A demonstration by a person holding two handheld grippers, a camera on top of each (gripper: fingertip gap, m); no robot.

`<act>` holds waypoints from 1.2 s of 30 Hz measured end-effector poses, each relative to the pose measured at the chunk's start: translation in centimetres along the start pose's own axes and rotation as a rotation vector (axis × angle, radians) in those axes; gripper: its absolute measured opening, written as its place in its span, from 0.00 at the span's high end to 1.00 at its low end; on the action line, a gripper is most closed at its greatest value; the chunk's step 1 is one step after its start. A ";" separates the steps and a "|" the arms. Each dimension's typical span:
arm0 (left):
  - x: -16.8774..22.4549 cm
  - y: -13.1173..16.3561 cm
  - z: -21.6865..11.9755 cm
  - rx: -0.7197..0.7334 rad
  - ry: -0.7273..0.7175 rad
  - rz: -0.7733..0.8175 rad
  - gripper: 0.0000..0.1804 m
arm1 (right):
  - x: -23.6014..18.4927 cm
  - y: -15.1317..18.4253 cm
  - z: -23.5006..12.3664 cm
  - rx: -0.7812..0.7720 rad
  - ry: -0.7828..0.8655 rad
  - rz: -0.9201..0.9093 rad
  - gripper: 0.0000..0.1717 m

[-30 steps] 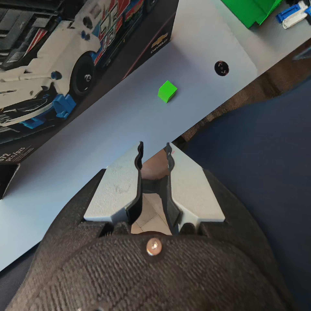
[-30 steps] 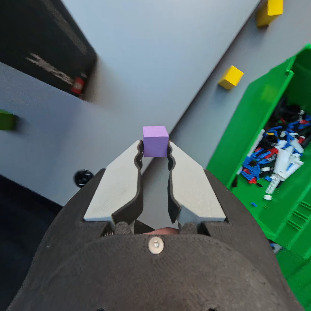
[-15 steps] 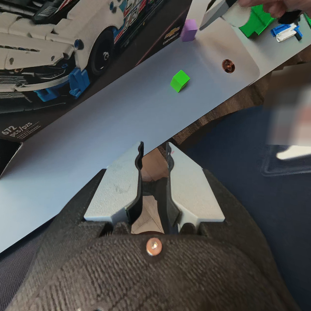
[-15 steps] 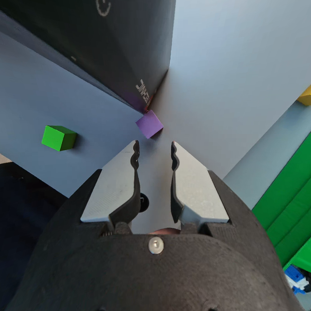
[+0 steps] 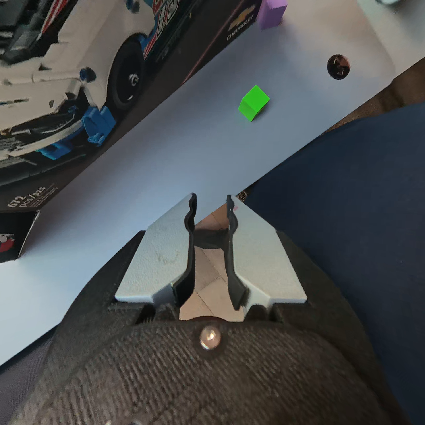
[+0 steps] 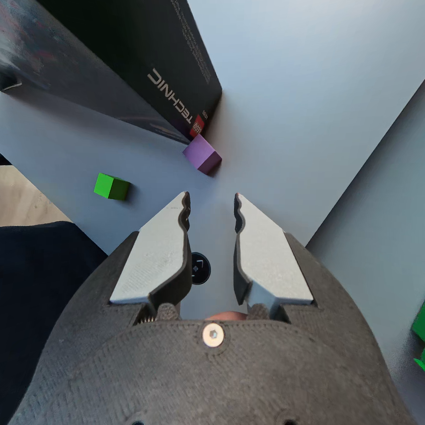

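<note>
Purple cube sits on the grey board, touching the corner of the dark box; nothing grips it. Green cube lies apart on the same board, nearer the edge. Right gripper hovers just short of the purple cube, fingers apart, nothing between them. Left gripper hangs over the board's near edge, well away from the green cube, fingers apart and bare. Black disc partly hidden behind the right fingers. Purple cube cut off at the frame top in the left view; green bin barely visible.
</note>
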State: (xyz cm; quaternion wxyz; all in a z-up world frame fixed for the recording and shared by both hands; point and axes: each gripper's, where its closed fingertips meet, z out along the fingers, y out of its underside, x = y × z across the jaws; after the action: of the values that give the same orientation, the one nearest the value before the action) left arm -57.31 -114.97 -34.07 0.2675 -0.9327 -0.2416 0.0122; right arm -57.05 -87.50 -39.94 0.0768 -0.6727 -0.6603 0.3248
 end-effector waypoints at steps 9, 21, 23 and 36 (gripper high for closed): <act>1.6 -1.5 0.9 -0.016 0.040 0.052 0.87 | -0.2 1.3 -1.5 0.068 0.010 -0.033 0.78; 0.8 -1.8 1.1 0.002 0.059 0.050 0.87 | 1.8 1.5 -2.9 0.076 0.075 0.010 0.80; 0.6 -1.8 1.1 0.009 0.062 0.038 0.87 | 1.4 1.6 -2.8 0.068 0.076 0.002 0.81; 0.0 -1.5 1.3 0.022 0.099 0.007 0.87 | 0.0 1.8 -2.4 0.023 0.079 -0.033 0.82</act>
State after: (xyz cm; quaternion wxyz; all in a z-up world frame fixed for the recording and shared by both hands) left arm -58.15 -113.17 -34.42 0.2894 -0.9300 -0.2248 -0.0303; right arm -54.26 -86.96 -39.02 0.1158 -0.6731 -0.6640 0.3044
